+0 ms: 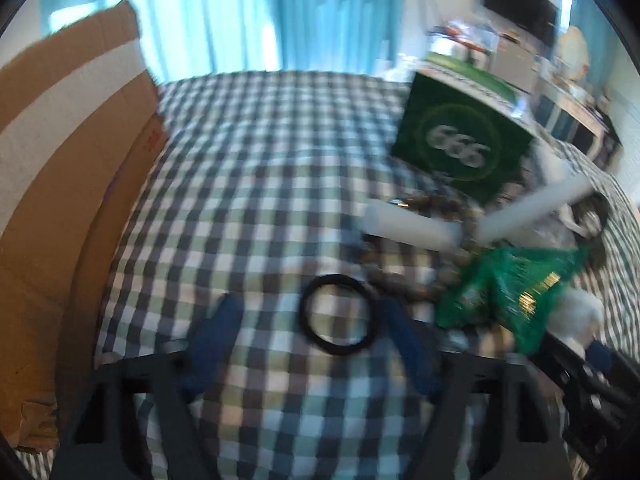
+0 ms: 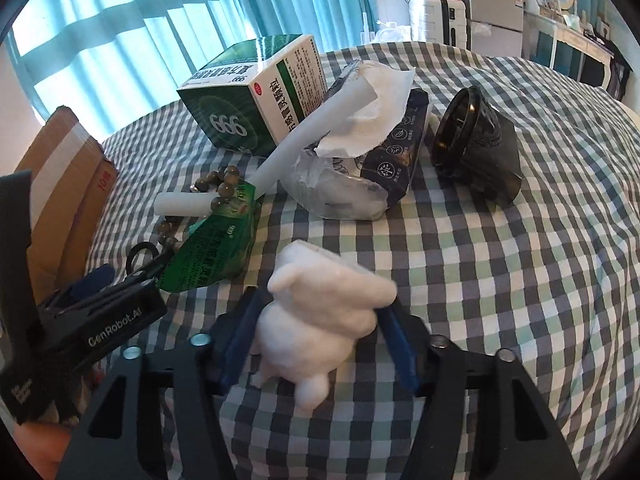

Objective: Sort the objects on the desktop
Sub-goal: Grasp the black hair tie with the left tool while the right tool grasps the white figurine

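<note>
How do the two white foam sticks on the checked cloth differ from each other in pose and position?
The short foam stick lies flat on the cloth, while the long foam stick slants upward, its top end up among the tissue. The short one sits beside the bead bracelet; the long one leans beside the green medicine box. Both are plain white and round, and neither gripper touches them.

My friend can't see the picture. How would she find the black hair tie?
Start at the big green medicine box on the checkered tablecloth, then come toward the camera past the wooden beads. The black hair tie lies flat between the left gripper fingers. It is the only thin, plain black ring.
</note>
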A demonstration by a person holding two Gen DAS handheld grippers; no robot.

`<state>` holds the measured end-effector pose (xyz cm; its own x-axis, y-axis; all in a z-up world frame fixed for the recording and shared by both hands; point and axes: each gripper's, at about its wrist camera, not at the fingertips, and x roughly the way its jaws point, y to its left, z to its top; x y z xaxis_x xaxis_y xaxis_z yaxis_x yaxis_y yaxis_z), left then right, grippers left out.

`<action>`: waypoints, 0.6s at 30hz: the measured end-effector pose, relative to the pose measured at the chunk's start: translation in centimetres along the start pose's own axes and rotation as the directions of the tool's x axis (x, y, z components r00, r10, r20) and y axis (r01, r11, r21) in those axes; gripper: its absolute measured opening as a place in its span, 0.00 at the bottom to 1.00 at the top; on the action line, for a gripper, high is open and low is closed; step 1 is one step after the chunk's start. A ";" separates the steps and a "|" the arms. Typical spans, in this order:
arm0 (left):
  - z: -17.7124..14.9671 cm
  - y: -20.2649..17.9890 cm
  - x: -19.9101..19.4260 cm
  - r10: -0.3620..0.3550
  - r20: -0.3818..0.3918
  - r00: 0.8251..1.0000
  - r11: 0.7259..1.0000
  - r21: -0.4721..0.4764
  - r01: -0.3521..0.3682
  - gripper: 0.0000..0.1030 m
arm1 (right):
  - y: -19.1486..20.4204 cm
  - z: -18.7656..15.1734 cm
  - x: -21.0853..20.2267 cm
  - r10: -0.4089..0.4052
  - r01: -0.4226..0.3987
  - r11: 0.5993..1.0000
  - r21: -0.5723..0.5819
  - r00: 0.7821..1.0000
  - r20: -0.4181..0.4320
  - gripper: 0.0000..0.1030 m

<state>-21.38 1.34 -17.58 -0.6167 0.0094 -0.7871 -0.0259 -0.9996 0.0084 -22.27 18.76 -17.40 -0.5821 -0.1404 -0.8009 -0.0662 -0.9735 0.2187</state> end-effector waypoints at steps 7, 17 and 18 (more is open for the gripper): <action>0.6 1.1 -0.8 -0.045 -0.025 0.999 0.999 -0.031 0.045 0.09 | 0.3 -0.3 -0.3 0.000 0.000 1.000 -0.022 1.000 -0.001 0.53; 0.3 2.2 -5.8 -0.064 0.016 0.998 0.998 -0.003 0.064 0.09 | 0.5 -1.0 -1.6 0.002 -0.002 1.000 -0.018 1.000 0.008 0.53; 0.2 2.4 -6.5 -0.071 0.021 0.997 0.997 -0.009 0.071 0.09 | 0.4 -1.2 -2.0 0.001 -0.001 1.000 -0.023 1.000 0.010 0.53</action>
<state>-17.62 -1.10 -12.35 -0.6298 0.0805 -0.7726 -0.0622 -0.9966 -0.0531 -20.20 18.43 -16.38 -0.5899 -0.1399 -0.7953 -0.0472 -0.9772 0.2069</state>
